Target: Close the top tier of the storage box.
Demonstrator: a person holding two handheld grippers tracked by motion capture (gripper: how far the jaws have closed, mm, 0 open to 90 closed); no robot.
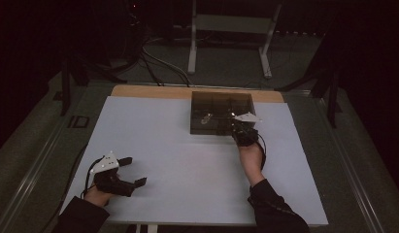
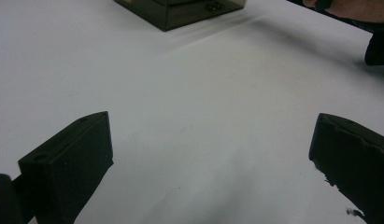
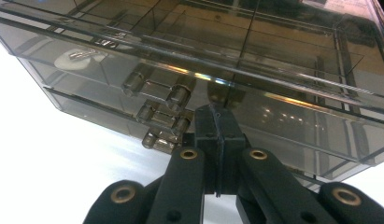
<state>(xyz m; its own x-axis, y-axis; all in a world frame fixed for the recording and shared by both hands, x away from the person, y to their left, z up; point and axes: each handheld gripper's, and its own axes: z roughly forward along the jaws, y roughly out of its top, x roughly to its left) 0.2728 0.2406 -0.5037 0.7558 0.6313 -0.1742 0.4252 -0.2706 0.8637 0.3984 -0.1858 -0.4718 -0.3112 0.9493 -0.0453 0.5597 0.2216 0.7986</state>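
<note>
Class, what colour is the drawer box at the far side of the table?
The drawer box is see-through smoky grey-brown plastic, shown best in the right gripper view.

- A white table top (image 1: 187, 160) with a bare wooden strip (image 1: 148, 91) along its far edge.
- A grey floor (image 1: 294, 68) around the table.
- A white metal stand (image 1: 231, 29) on two legs behind the table.
- Dark cables (image 1: 158, 65) trailing across the floor at the far left.
</note>
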